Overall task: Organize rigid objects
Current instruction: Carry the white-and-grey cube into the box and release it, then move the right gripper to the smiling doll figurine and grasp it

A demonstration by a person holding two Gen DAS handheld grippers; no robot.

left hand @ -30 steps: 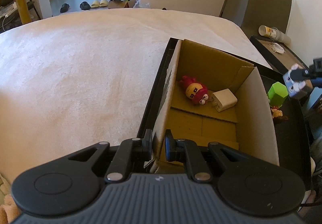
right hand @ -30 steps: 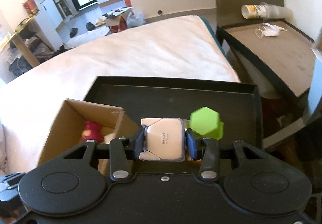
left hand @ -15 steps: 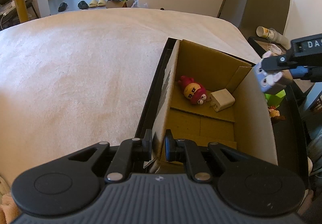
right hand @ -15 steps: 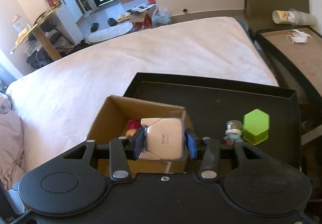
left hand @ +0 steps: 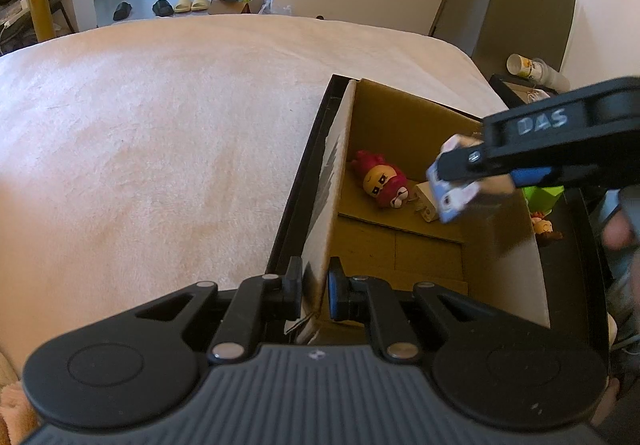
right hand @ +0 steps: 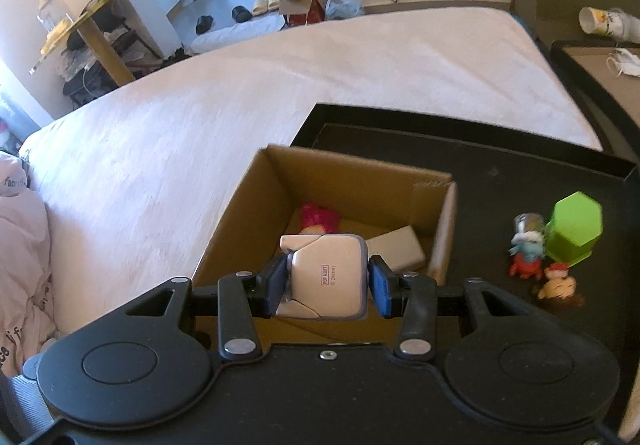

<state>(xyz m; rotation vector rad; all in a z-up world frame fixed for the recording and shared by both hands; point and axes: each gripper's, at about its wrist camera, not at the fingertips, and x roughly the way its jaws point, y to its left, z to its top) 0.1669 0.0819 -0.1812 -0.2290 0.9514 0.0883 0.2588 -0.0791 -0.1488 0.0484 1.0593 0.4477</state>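
An open cardboard box (left hand: 404, 125) (right hand: 360, 173) stands in a black tray (right hand: 520, 173) on the bed. Inside it lie a red figurine (left hand: 382, 181) (right hand: 318, 217) and a white charger block (left hand: 426, 201) (right hand: 396, 249). My left gripper (left hand: 314, 287) is shut on the box's near left wall. My right gripper (right hand: 328, 279) is shut on a pale toy cube (right hand: 326, 277) (left hand: 450, 185) and holds it above the box's inside. A green hexagonal block (right hand: 574, 227) (left hand: 542, 195) and small figurines (right hand: 528, 249) (left hand: 546, 227) sit on the tray right of the box.
The pink-white bed cover (left hand: 160, 145) spreads left of the tray. A dark side table (right hand: 600, 61) with a paper cup (right hand: 600, 21) and a mask stands at the right. A quilt (right hand: 20, 245) lies at the left in the right wrist view.
My right gripper has carried the toy cube left, from over the tray by the green block to above the box. My left gripper has kept its hold on the box wall.
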